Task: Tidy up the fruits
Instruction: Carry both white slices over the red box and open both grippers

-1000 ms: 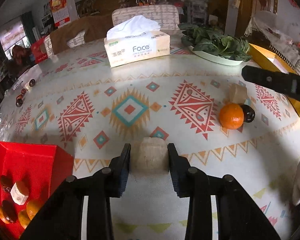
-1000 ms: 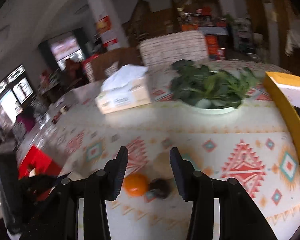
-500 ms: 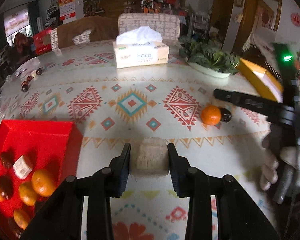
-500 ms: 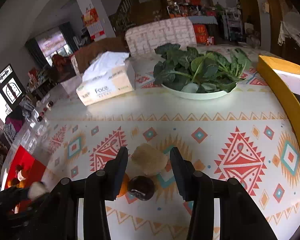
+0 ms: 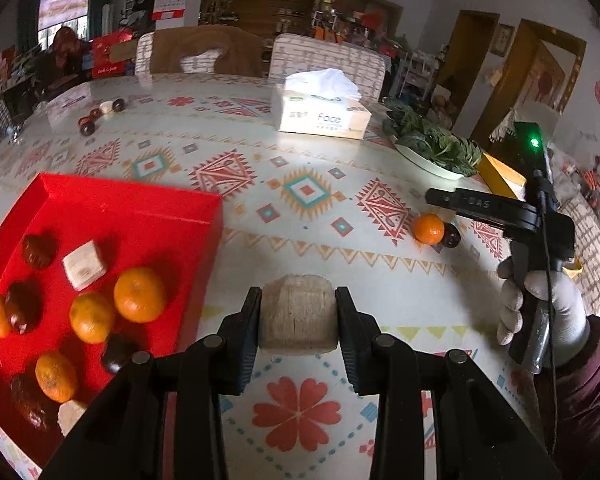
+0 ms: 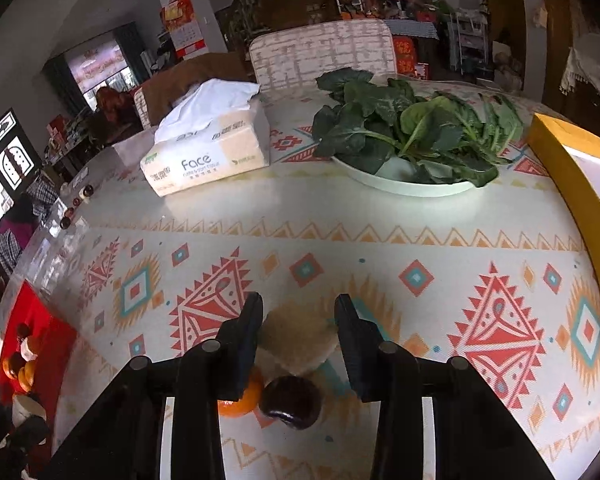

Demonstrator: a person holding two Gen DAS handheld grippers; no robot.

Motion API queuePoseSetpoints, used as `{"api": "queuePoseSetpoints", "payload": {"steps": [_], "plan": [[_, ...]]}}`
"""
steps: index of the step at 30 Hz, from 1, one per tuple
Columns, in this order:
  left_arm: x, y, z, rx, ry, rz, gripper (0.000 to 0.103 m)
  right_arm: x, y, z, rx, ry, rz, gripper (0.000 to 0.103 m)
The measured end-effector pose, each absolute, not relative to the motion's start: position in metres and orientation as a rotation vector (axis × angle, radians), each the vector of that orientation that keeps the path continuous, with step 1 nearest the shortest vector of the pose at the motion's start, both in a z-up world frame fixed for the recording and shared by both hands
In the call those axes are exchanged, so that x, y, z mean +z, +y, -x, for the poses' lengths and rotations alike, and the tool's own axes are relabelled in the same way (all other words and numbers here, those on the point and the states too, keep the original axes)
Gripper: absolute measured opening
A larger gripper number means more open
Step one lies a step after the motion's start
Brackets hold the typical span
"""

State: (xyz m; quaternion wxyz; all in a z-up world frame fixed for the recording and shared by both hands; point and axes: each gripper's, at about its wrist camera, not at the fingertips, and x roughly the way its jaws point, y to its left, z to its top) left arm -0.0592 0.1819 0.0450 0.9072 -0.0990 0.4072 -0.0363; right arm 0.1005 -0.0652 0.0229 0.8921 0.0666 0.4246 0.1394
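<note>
My left gripper (image 5: pixel 298 316) is shut on a beige cut fruit chunk (image 5: pixel 298 316) and holds it above the table, just right of the red tray (image 5: pixel 112 216). The tray holds several oranges (image 5: pixel 140 294), dark fruits and pale chunks. My right gripper (image 6: pixel 298 320) is open, its jaws either side of another beige chunk (image 6: pixel 296 340) on the table. An orange (image 6: pixel 240 402) and a dark round fruit (image 6: pixel 290 402) lie just under it. They also show in the left wrist view: the orange (image 5: pixel 429 229) and the dark fruit (image 5: pixel 451 235).
A tissue box (image 6: pixel 208 152), a white plate of leafy greens (image 6: pixel 412 140) and a yellow box (image 6: pixel 576 200) stand at the back and right. A few small fruits (image 5: pixel 100 114) lie at the far left of the table. Chairs stand behind the table.
My left gripper has lifted the beige chunk and carried it back and left, bringing the red tray into fuller view. My right gripper has come down around the other beige chunk.
</note>
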Motion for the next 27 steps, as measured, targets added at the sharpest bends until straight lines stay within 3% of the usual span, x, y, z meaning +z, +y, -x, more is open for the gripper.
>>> {"api": "queuePoseSetpoints", "payload": {"steps": [14, 27], "plan": [[0.048, 0.219, 0.102, -0.033, 0.805, 0.311, 0.035, 0.068, -0.057, -0.042, 0.375, 0.813, -0.170, 0.041], [0.064, 0.323, 0.162, 0.171, 0.692, 0.441, 0.035, 0.095, 0.023, 0.025, 0.556, 0.770, -0.096, 0.041]]}}
